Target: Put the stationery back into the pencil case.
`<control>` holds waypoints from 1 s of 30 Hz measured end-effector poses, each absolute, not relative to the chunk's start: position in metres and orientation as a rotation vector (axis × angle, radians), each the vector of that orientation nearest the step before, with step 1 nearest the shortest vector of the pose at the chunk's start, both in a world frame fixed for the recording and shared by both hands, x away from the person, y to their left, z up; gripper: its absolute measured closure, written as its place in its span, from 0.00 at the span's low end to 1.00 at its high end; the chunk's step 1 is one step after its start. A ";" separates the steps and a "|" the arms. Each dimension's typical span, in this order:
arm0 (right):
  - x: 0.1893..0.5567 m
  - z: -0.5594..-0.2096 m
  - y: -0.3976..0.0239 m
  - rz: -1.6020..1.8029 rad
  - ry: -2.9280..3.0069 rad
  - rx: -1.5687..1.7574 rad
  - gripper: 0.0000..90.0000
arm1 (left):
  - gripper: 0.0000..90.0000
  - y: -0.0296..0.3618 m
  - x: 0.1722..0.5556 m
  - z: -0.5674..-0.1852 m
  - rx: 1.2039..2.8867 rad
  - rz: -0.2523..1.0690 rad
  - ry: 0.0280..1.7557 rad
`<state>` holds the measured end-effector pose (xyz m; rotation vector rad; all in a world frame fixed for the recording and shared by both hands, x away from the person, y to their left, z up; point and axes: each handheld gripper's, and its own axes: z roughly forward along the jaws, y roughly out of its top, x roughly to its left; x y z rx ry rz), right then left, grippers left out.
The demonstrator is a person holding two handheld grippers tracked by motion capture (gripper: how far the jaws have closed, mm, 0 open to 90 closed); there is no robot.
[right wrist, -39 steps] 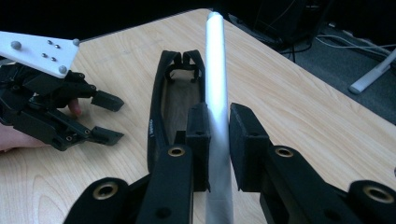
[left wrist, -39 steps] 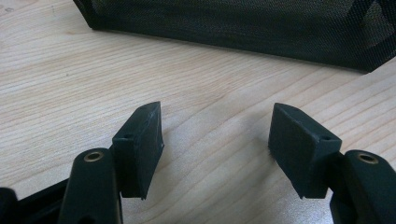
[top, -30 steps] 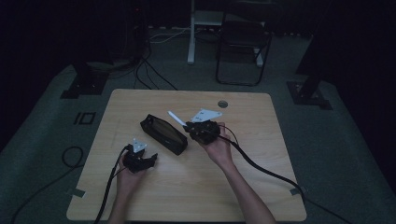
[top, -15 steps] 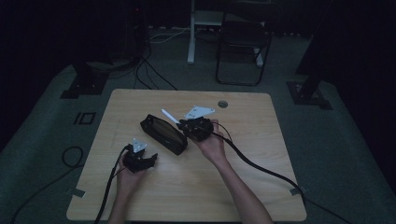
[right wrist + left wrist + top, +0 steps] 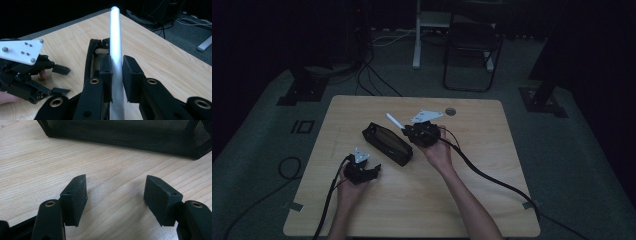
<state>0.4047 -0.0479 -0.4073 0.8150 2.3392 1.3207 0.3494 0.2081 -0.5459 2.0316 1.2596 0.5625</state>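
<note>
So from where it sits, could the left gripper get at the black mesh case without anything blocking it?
Probably yes. The left gripper is open and pointed at the black mesh case, with bare table between them. The right gripper, clamping a white pen, sits beyond the case.

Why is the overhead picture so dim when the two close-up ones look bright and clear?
High view: underexposed, the room almost black, the light wooden table murky. Left gripper view: evenly lit, wood grain crisp, soft shadows under the open black fingers, black mesh pouch sharp. Right gripper view: the white cylindrical pen glares pale; the background falls dark.
</note>
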 end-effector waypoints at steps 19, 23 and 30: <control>0.414 -0.409 -0.031 1.337 2.348 0.827 0.87 | 0.40 0.208 0.349 -0.546 2.032 0.562 1.260; 0.416 -0.405 -0.027 1.360 2.345 0.834 0.87 | 0.40 0.208 0.349 -0.546 2.032 0.561 1.260; 0.418 -0.405 -0.018 1.349 2.350 0.822 0.87 | 0.40 0.208 0.349 -0.546 2.035 0.558 1.260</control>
